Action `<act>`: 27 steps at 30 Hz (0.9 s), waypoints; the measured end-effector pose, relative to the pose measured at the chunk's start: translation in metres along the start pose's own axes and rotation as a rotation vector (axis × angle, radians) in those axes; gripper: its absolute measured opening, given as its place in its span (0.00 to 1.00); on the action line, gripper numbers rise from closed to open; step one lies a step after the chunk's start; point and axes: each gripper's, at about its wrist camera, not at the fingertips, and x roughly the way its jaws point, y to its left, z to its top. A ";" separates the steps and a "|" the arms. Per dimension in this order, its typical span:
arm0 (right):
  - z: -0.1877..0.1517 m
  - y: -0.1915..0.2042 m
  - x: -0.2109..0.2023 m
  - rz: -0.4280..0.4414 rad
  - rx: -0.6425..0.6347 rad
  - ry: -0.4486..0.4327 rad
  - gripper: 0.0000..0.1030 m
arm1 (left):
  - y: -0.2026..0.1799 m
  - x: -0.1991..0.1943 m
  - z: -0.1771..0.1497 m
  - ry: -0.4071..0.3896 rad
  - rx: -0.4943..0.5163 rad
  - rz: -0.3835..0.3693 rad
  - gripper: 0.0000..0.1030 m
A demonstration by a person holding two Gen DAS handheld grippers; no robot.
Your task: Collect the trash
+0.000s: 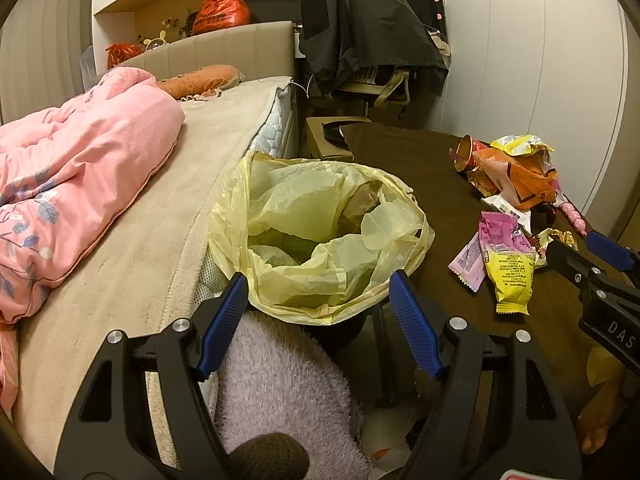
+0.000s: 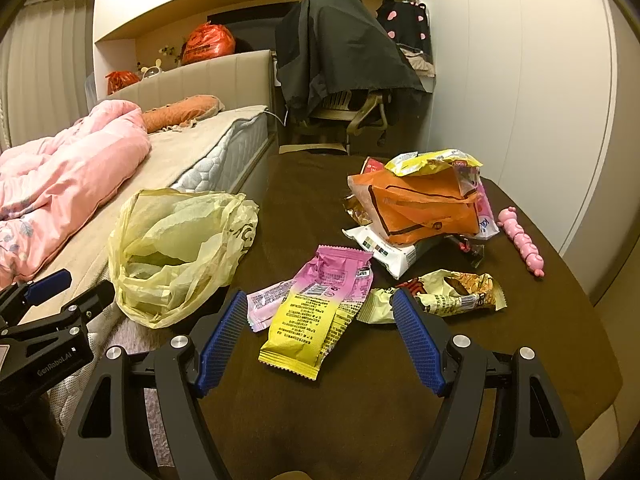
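Wrapper (image 2: 316,316) lies between right gripper's (image 2: 320,336) spread fingers (image 2: 416,344).

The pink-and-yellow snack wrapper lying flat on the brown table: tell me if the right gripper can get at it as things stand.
Probably yes. The right gripper is open, and the pink-and-yellow snack wrapper lies on the brown table just ahead, between its fingers, with nothing on top. Only the crumpled pale-yellow wrapper crowds the right side.
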 end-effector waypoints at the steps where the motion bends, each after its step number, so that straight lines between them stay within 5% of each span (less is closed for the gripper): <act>1: 0.000 0.000 -0.001 0.000 0.000 -0.002 0.69 | 0.000 -0.001 0.000 -0.003 0.000 0.000 0.67; 27: -0.002 -0.001 -0.014 -0.009 0.002 -0.031 0.69 | -0.001 -0.018 0.002 -0.061 0.000 -0.007 0.67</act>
